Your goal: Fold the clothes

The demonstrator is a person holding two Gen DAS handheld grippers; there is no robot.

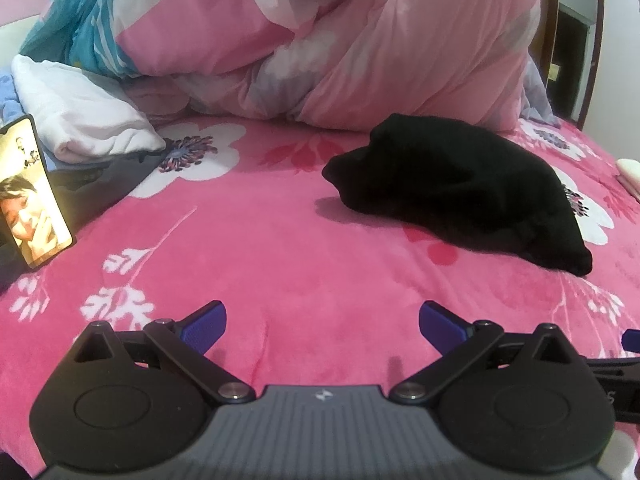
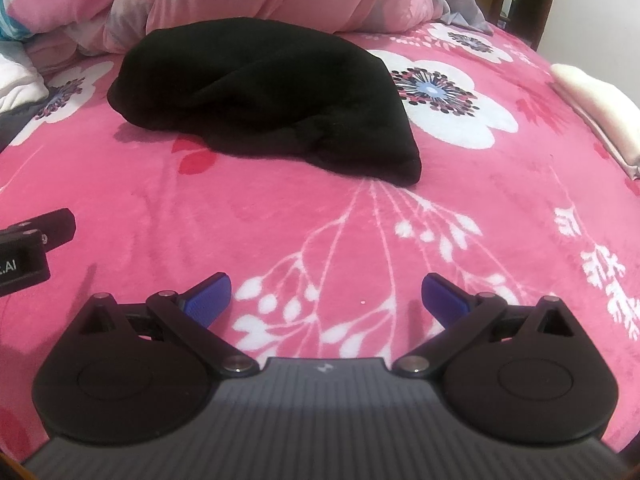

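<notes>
Ahead, black garment (image 2: pixel 264 96), claws apart.

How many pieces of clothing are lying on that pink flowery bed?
3: a black bundled garment mid-bed, a white folded garment at left, a cream folded cloth at right edge. More may be hidden.

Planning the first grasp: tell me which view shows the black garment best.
The right wrist view: the black garment lies central, whole and nearer, folds visible. The left wrist view shows it whole too, but off to the right and farther away.
</notes>
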